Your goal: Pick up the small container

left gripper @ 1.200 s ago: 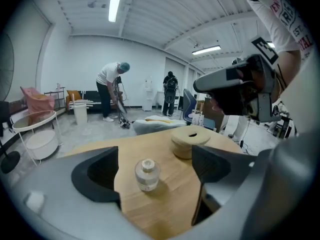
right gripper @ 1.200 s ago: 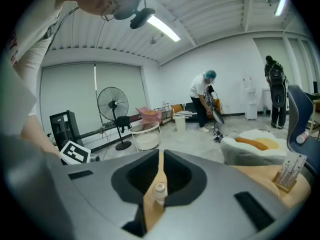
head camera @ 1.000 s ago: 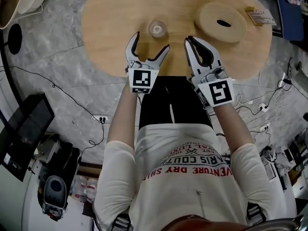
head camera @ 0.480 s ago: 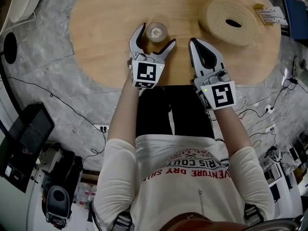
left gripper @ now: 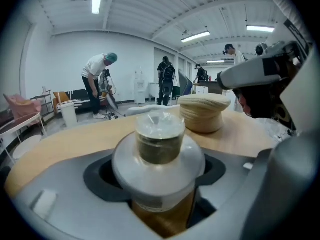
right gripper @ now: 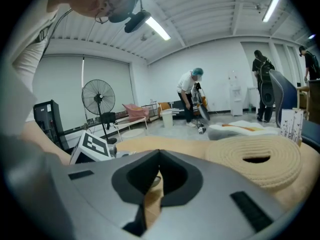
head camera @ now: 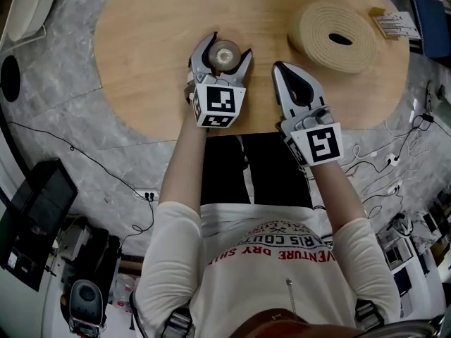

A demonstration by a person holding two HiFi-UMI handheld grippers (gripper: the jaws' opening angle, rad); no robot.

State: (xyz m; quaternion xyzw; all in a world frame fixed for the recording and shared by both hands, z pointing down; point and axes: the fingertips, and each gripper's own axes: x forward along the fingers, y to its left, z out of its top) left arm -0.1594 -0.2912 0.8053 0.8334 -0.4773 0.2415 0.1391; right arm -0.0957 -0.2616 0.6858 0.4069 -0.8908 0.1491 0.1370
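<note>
Your left claw [head camera: 227,46] is closing around the small container [head camera: 225,53], which stands upright on the table [head camera: 148,62] between its jaws. Your right claw [head camera: 282,69], just beside it, has its jaws together.

Container [head camera: 225,53] = clear glossy plastic, table [head camera: 141,48] smooth matt wood, roll [head camera: 338,37] rough woven fibre.

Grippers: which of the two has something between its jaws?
The left gripper: the small container stands between its closing jaws. The right gripper has its jaws together, with nothing between.
</note>
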